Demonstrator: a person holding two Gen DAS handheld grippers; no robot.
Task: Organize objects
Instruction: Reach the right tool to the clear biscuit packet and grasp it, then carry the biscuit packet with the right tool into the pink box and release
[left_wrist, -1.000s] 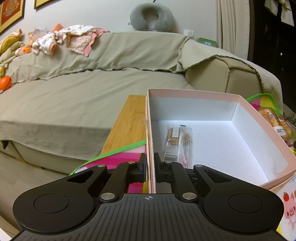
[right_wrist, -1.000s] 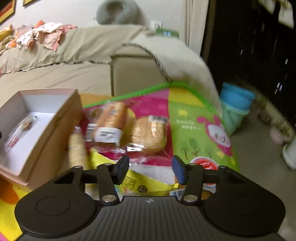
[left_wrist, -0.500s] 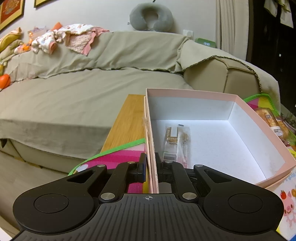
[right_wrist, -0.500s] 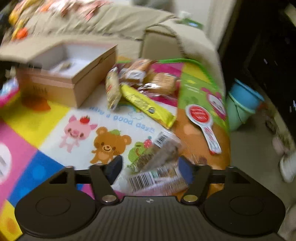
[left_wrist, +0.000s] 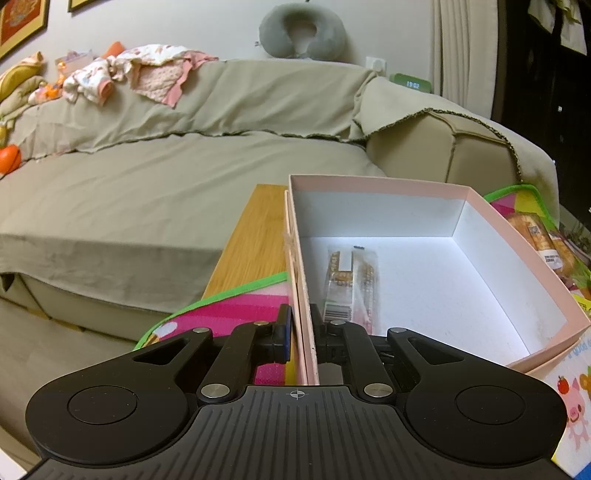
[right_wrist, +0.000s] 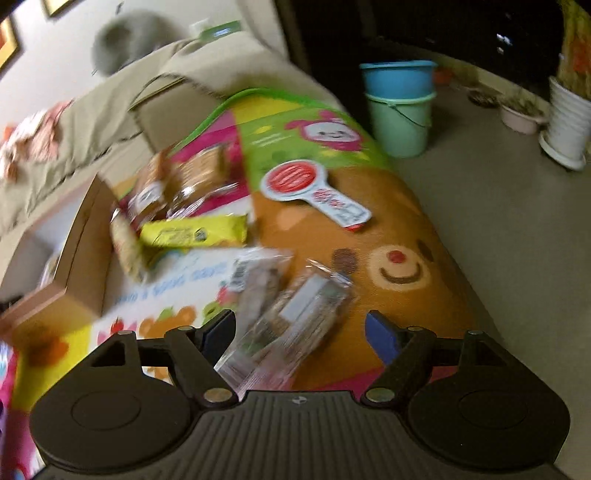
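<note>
Swung lower since half a second ago: right gripper (right_wrist: 301, 332), jaws wide apart, now over clear-wrapped snack bars (right_wrist: 291, 317) at lower centre. Likely next pick. Left gripper (left_wrist: 300, 330) unchanged, clamped on box (left_wrist: 491, 218) wall; one snack (left_wrist: 351, 284) inside.

left wrist view sharp under dim warm indoor light; right wrist view motion-blurred, both bowed at the edges.
</note>
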